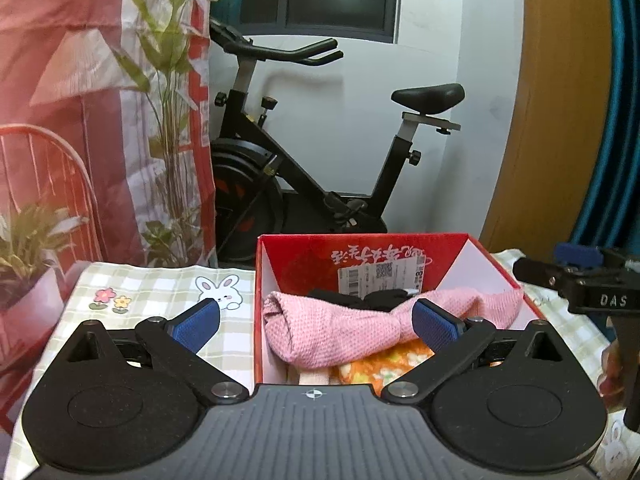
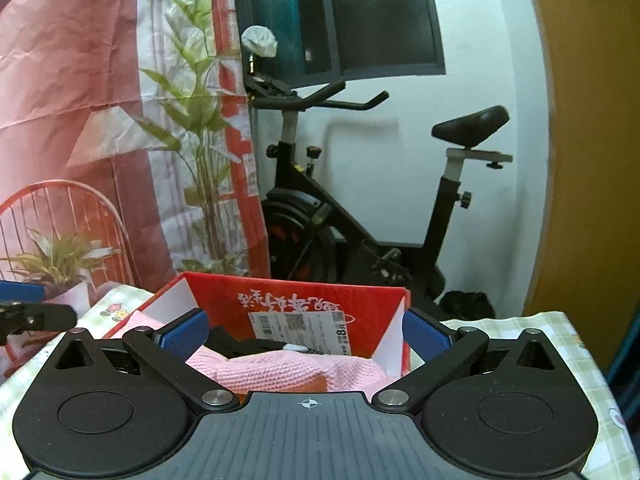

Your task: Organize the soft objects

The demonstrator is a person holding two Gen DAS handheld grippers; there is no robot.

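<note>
A red cardboard box [image 1: 496,276] stands open on the checked tablecloth [image 1: 160,284]. Inside lie a pink knitted cloth [image 1: 336,332], a dark cloth [image 1: 356,298] behind it and an orange flowered cloth [image 1: 384,364] under it. My left gripper [image 1: 318,322] is open and empty, just above the box's near edge, its fingers either side of the pink cloth. My right gripper [image 2: 306,338] is open and empty above the same box [image 2: 360,300], with the pink cloth [image 2: 280,372] below it. The right gripper also shows at the right edge of the left wrist view [image 1: 580,280].
A black exercise bike [image 1: 304,152] stands behind the table against the white wall. A potted plant [image 1: 32,248] and a red wire chair [image 1: 48,172] stand at the left by a pink curtain. A wooden door [image 1: 560,120] is at the right.
</note>
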